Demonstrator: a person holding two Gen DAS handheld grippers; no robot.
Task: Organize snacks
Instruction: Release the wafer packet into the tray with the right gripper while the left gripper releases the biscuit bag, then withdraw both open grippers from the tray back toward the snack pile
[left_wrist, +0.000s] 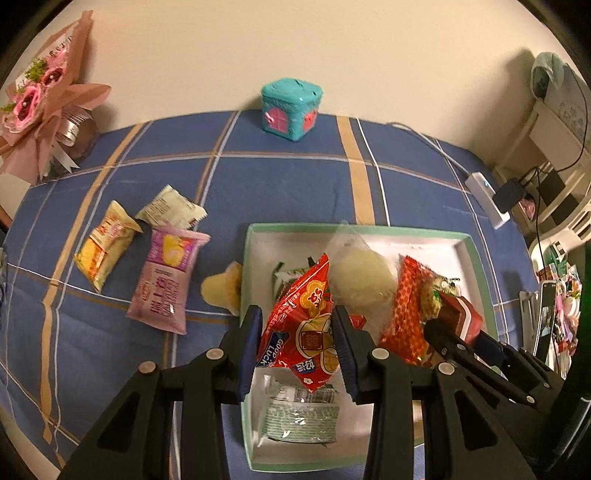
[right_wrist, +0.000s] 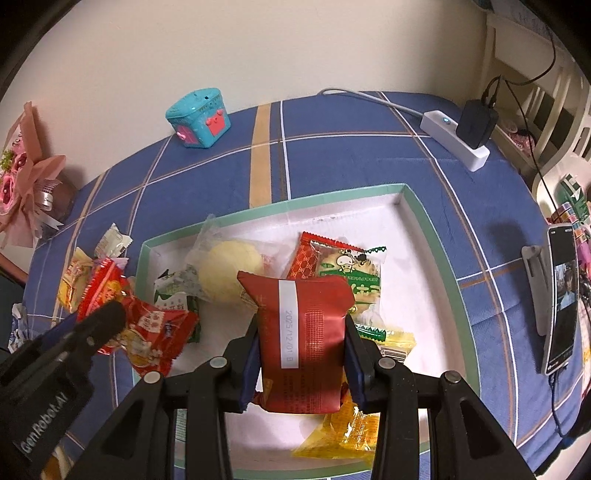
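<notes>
Left gripper (left_wrist: 297, 347) clamps red "Good Luck" snack packet (left_wrist: 299, 332); right gripper (right_wrist: 301, 354) clamps dark red packet (right_wrist: 301, 332). Both look light, crinkly, slippery; mid-body grips suit.

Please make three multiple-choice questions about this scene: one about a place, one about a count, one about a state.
1. Where is the teal box?
A. in the tray
B. by the wall
C. in a gripper

2. How many snacks lie on the cloth left of the tray in the left view?
A. one
B. four
C. seven

3. What is the right gripper doing?
A. holding a dark red pack
B. open, empty
C. holding a phone

1 B, at the table's far edge.
2 B, four lie there.
3 A, fingers clamp its sides.
</notes>
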